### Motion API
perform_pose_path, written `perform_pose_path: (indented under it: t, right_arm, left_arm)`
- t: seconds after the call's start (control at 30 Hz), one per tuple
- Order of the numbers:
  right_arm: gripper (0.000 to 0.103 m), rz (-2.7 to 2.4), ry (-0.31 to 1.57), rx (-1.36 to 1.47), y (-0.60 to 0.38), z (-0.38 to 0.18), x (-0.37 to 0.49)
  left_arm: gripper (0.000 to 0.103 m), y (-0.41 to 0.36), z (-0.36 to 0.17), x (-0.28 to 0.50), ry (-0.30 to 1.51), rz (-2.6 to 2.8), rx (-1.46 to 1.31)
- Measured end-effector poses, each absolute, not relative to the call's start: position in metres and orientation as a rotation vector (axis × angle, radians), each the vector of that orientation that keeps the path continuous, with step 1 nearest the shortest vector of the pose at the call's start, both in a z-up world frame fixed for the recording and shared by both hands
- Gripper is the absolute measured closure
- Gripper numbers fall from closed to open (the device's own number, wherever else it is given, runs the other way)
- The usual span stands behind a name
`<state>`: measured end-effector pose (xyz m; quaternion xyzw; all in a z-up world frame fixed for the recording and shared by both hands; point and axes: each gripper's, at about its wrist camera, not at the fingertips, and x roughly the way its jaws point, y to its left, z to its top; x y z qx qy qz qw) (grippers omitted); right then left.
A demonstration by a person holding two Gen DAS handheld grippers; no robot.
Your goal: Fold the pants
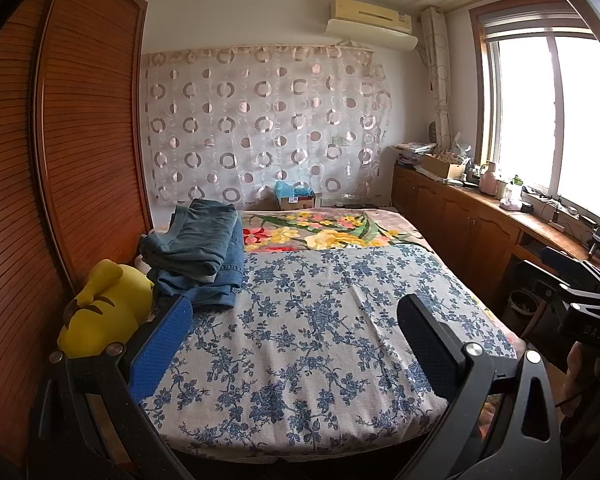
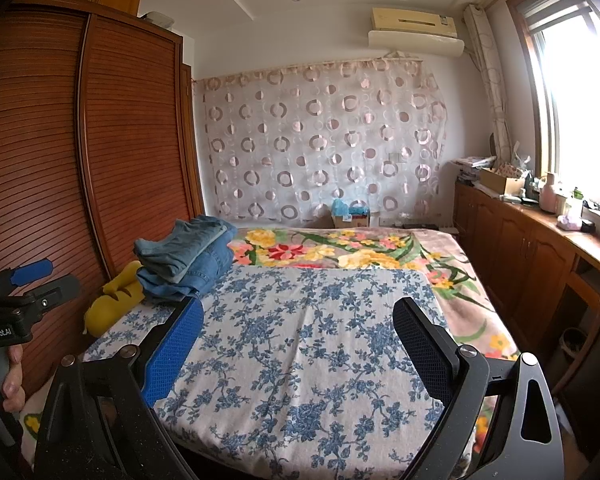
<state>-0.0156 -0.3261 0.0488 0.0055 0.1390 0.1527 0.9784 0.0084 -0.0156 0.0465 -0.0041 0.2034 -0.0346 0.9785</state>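
Left wrist: yellow plush toy [image 1: 100, 312] touching folded jeans [image 1: 200, 256] on bed [image 1: 320, 320].

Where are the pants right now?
The pants lie in a stack at the bed's left edge, left of centre in both views, beside the yellow plush toy and the wooden wardrobe. Neither gripper's open jaws touch them.

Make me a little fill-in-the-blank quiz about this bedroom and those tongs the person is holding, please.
1. The stack of denim pants lies on the ____ side of the bed.
2. Both the left tongs and the right tongs are ____, holding nothing.
3. The plush toy beside the pants is ____ in colour.
4. The air conditioner hangs above the ____.

Missing words: left; open; yellow; curtain
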Motion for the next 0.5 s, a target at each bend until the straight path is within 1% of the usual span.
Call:
perform_pose_path:
  t: [0.5]
  right_arm:
    - [0.007,0.306,0.280,0.011,-0.3258,0.0487,-0.0158]
  left_arm:
    - [0.001,-0.0152,0.0458,0.0079,0.410,-0.069,-0.008]
